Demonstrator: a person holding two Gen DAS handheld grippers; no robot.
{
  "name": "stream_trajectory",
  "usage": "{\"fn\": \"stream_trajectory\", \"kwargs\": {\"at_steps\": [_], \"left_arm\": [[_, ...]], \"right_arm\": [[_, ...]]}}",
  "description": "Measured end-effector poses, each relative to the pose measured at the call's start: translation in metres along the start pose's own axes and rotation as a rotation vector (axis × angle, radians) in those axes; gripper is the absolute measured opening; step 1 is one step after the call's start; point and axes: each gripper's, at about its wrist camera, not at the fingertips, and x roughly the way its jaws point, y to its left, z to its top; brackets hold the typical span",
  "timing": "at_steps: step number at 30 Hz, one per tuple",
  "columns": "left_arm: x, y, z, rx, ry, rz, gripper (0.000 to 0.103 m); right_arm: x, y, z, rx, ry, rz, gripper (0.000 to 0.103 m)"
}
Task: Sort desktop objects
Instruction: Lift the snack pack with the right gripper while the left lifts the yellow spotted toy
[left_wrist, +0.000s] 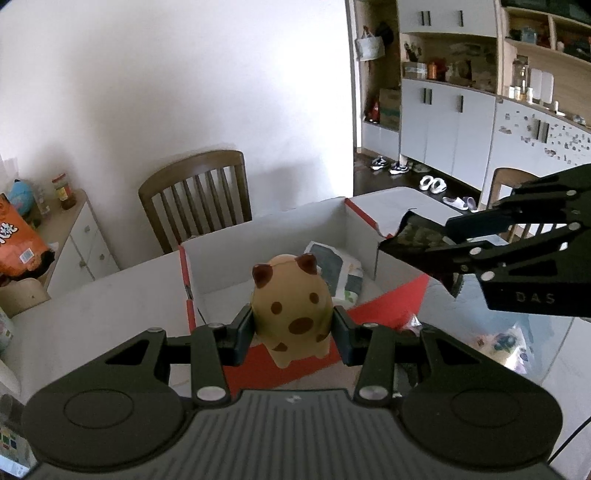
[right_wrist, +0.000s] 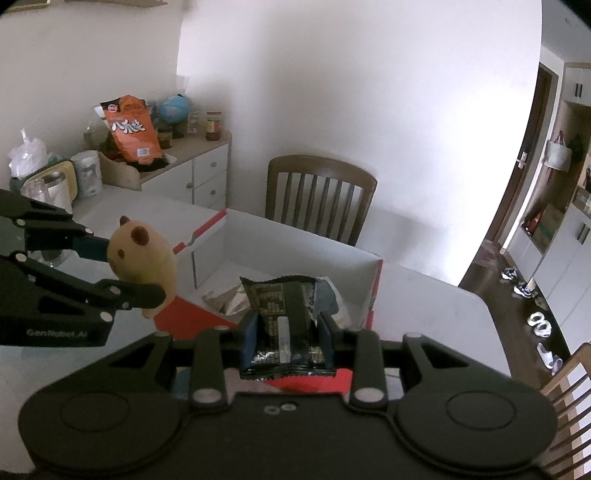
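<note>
My left gripper (left_wrist: 292, 332) is shut on a tan plush animal (left_wrist: 290, 308) with brown spots, held in the air above the near red flap of an open white cardboard box (left_wrist: 266, 254). In the right wrist view the same plush animal (right_wrist: 142, 258) hangs at the left in the left gripper (right_wrist: 136, 269). My right gripper (right_wrist: 286, 336) is shut on a black snack packet (right_wrist: 284, 317), held over the near edge of the box (right_wrist: 295, 254). From the left wrist view, the right gripper (left_wrist: 439, 254) with its packet (left_wrist: 417, 236) hovers over the box's right wall.
Inside the box lie a few wrapped packets (left_wrist: 340, 273). The box sits on a white table (left_wrist: 92, 306). A wooden chair (left_wrist: 195, 199) stands behind it against the wall. A side cabinet (right_wrist: 192, 173) holds an orange bag (right_wrist: 131, 127), jars and a globe. Another chair (right_wrist: 569, 387) is at right.
</note>
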Motion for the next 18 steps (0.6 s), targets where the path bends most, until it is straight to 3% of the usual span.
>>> {"fn": "stream_trajectory", "kwargs": {"at_steps": [18], "left_arm": [[0.072, 0.023, 0.042, 0.032, 0.074, 0.035, 0.044]], "right_arm": [[0.048, -0.025, 0.024, -0.032, 0.008, -0.001, 0.034]]}}
